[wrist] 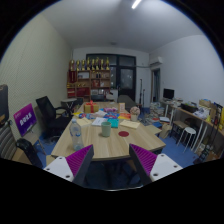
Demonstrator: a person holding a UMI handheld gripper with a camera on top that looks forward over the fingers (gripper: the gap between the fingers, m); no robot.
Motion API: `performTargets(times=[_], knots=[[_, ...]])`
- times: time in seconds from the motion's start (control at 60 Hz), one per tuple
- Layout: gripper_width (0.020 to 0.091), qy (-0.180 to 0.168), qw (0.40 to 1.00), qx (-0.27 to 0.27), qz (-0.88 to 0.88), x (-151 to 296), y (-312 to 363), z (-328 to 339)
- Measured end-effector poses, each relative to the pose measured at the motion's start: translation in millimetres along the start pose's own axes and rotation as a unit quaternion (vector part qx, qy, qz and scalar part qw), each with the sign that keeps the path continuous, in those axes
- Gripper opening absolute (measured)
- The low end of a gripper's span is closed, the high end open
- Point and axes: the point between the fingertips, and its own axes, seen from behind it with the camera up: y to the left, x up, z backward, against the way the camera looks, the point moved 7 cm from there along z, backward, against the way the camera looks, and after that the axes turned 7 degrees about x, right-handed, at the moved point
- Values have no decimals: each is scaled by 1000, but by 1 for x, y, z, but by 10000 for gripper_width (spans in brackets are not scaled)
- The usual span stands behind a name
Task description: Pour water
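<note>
Right now my gripper (110,163) hangs well back from the table (95,148), its two fingers spread wide apart with nothing between them. The purple pads (79,160) on their inner faces stand open to the air. Beyond the fingers the wooden table stretches away, crowded with small things. Near its middle stands a pale cup (105,128), and just left of it a clear bottle (76,133), upright; I cannot tell whether either holds water. A red patch (124,133) lies to the right of the cup, and further back there are colourful bits I cannot make out. Black office chairs (47,113) stand to the left of the table. A white stool (187,136) stands to the right, near a desk (190,112) along the wall. Shelves (88,76) with red and yellow items line the far wall.
</note>
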Motion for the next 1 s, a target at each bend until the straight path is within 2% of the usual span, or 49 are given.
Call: performTargets(times=[0.15,0.267,0.35,0.567,0.683,0.783,0.883,1.0], knots=[[817,-4,1000,9,-8,-1,28,10],[823,-29,999,35,10,-2,58,-4],[817,-22,998,51,16,-15,81,-26],[823,-26,996,84,29,-48,144,-142],[829,-49,993,101,32,-52,176,-223],[831,-56,995,82,20,-55,181,-277],[838,-46,997,55,-7,-61,173,-312],[837,-40,997,63,-9,-63,177,-350]])
